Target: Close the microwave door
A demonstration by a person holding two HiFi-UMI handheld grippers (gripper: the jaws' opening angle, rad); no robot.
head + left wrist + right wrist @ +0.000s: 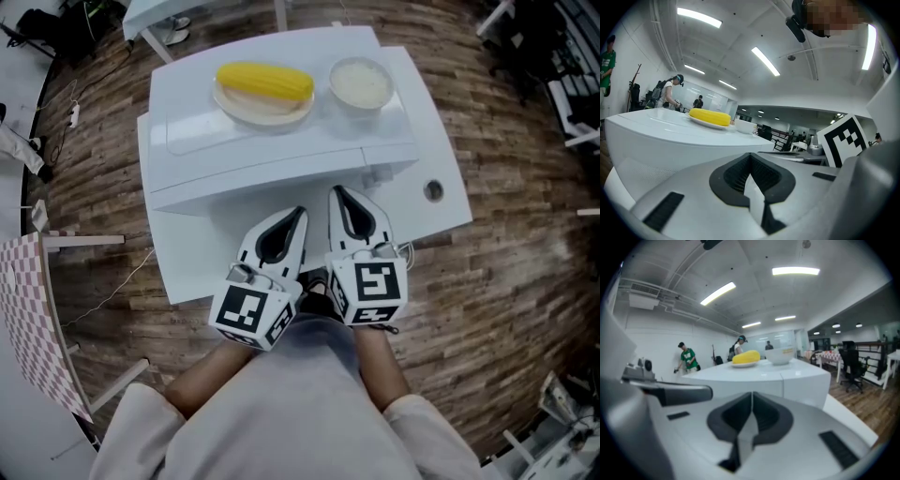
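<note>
Jaws are sitting pinched shut and empty on left gripper (297, 217) and right gripper (339, 197), facing the microwave (281, 155), best pushing flat and steadily.

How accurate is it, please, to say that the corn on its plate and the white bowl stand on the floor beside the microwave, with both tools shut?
Not quite: the head view shows the corn on its plate and the white bowl on top of the microwave, not on the floor. The left tool and right tool are indeed shut.
</note>
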